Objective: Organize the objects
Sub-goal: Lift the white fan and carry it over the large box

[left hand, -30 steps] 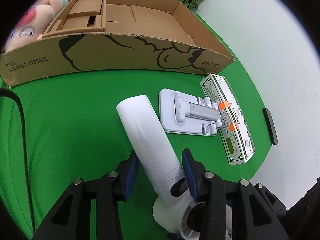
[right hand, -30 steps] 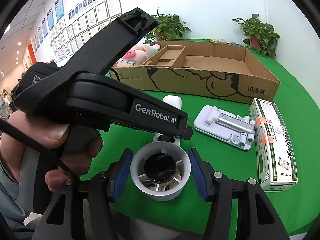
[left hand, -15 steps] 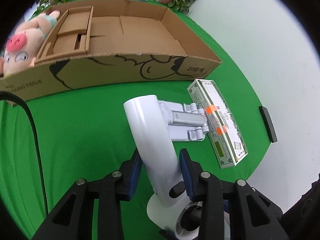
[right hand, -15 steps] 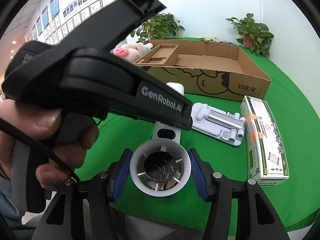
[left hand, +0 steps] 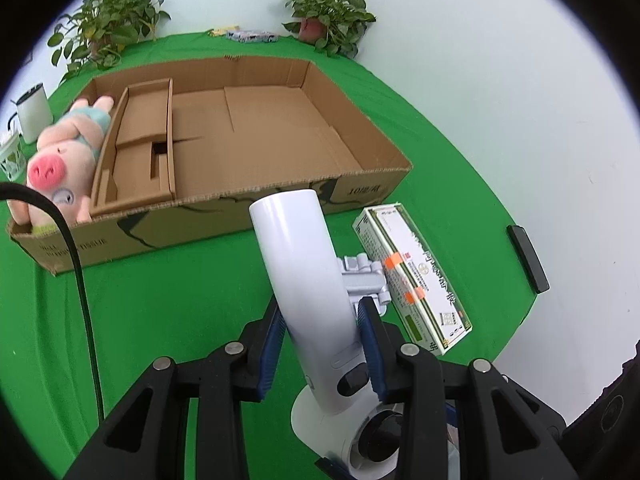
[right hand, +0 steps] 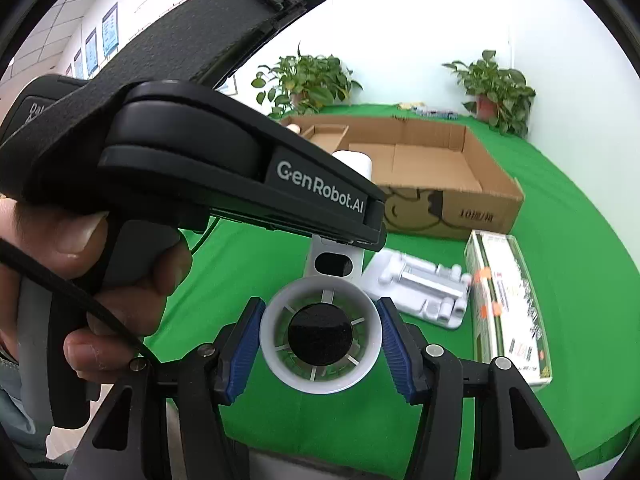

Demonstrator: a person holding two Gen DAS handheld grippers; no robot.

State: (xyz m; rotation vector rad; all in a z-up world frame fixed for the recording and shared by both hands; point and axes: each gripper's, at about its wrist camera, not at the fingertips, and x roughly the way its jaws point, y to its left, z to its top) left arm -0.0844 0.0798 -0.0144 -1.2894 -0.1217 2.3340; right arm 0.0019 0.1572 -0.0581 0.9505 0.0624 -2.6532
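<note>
A white handheld fan [left hand: 304, 276] is held by both grippers above the green table. My left gripper [left hand: 322, 344] is shut on its handle, which points up toward the open cardboard box [left hand: 248, 132]. My right gripper [right hand: 320, 340] is shut on the fan's round head [right hand: 320, 342], whose grille faces the right wrist camera. A plush pig [left hand: 64, 160] lies in the box's left end beside a cardboard insert. A white folding stand [right hand: 420, 280] and a green and white carton [right hand: 508, 300] lie on the cloth to the right.
The green table cloth [left hand: 160, 300] ends at a curved edge on the right, where a black bar [left hand: 528, 258] lies. Potted plants [left hand: 328, 16] stand at the far edge. A white cup [left hand: 34, 114] stands far left. The left gripper's body [right hand: 200, 152] fills the right wrist view's left side.
Both grippers have lifted the fan off the cloth and tilted its handle up toward the box. The stand and carton have stayed in place.
</note>
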